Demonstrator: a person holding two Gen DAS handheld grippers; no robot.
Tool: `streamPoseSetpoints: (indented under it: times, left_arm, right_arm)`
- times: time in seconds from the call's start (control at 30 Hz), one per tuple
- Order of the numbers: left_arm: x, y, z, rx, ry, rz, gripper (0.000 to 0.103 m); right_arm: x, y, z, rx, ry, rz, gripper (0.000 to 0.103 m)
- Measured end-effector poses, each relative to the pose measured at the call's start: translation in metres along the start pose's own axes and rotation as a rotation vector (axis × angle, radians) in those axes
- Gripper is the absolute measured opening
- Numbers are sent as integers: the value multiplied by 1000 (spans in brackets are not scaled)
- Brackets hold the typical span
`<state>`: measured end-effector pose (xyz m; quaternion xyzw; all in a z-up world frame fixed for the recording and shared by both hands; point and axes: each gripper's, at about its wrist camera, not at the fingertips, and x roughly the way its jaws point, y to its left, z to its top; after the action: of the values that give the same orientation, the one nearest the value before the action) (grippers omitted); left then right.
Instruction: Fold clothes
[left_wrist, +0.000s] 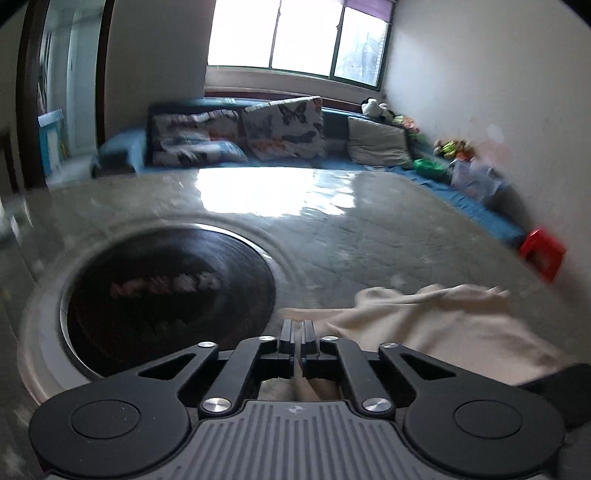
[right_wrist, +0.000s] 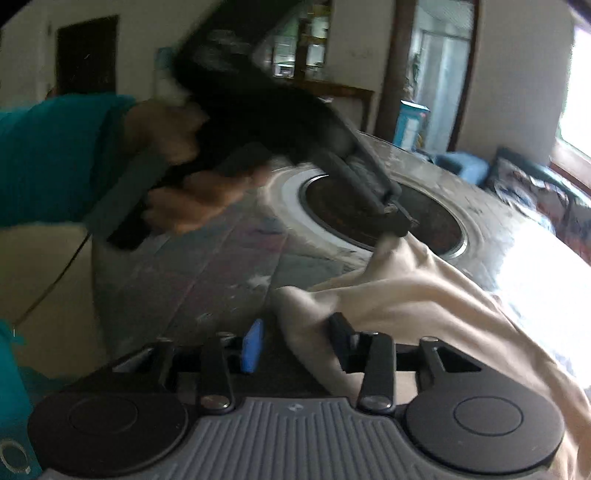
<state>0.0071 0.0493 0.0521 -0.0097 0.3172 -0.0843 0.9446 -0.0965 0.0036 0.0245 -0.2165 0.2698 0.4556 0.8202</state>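
1. Fingers of the left gripper (left_wrist: 297, 332) stand pressed together, pinching an edge of the cream cloth (left_wrist: 443, 325); from the right wrist view the same gripper (right_wrist: 402, 225) is seen lifting a peak of that cloth off the surface (left_wrist: 369, 229).
2. Fingers of the right gripper (right_wrist: 295, 339) stand partly apart, a fold of the cloth (right_wrist: 424, 295) lying between them; it drapes against the right-hand finger, while the blue-padded one (right_wrist: 251, 347) looks clear of it, so no firm grip shows.
3. Nearest the cameras, the cloth lies crumpled on the surface, just beside the dark round inset (left_wrist: 170, 295), one corner raised over its rim.
4. Judged by its soft folds and sag, the cloth is light and limp: it will droop from any single hold and slide easily on the glossy surface.
5. Best holds look to be hems or corners, one per gripper and well apart, so the fabric hangs flat rather than bunched.
6. Farther off, cushions (left_wrist: 284, 129) line a bench under the window (left_wrist: 295, 37).
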Motion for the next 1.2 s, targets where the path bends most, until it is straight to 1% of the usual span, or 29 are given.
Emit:
streamPoseSetpoints:
  times: [0.03,0.07,0.1,0.13,0.17,0.27,0.4,0.43,0.5,0.57,0.6,0.67,0.73,0.83,0.93,0.97,1.0,1.07,1.13,1.2]
  left_arm:
    - [5,3,-1,-3,13,8,1]
    - [11,7,-1,-32,37,-8,1]
    - [14,10,-2,-48,52,-3,1]
    - [15,10,-2,-55,57,9,1]
    - [13,10,-2,-67,54,3,2]
    - [-3,5,3,-101,23,-44,4]
    - [-15,-14,4,-74,12,-144,5]
    - [-14,-20,3,-62,18,-163,5]
    - [-9,-29,-2,-44,34,-168,7]
    - [-2,-32,-8,-42,60,-175,7]
    - [0,-32,-11,-38,67,-166,7]
    - [3,-32,-16,-30,73,-148,10]
    - [3,-31,-19,-26,72,-138,10]
    - [4,-30,-23,-19,72,-122,10]
    - [-2,-33,-21,-13,61,-101,11]
    - [-6,-38,-20,-2,44,-94,14]
    - [-10,-43,-20,17,27,-96,21]
    - [-18,-55,-20,60,-8,-101,31]
    - [-23,-69,-22,111,-21,-119,31]
    - [-25,-80,-26,147,-20,-140,31]
  right_arm:
    - [0,2,-1,-12,2,-5,41]
    - [0,5,-1,-23,3,-11,41]
    - [1,4,-1,-18,-1,-9,43]
    - [0,3,-2,-11,-4,-5,43]
    - [0,1,-2,-4,-8,-2,43]
    - [-6,2,1,3,-30,-13,41]
    - [-31,-6,4,81,-70,-8,41]
    - [-39,-10,3,112,-75,-21,42]
    - [-52,-22,0,184,-74,-68,42]
    - [-68,-36,-12,262,-77,-129,42]
    - [-75,-44,-20,306,-75,-155,42]
    - [-84,-56,-36,371,-49,-216,42]
    - [-92,-67,-52,435,-24,-275,42]
    - [-101,-72,-80,490,25,-300,42]
    - [-112,-69,-80,490,21,-287,42]
    - [-114,-72,-77,484,8,-293,42]
    - [-115,-75,-73,477,-4,-299,42]
    - [-115,-86,-64,471,-25,-318,42]
    - [-112,-100,-54,472,-43,-343,42]
    - [-103,-116,-49,491,-42,-357,41]
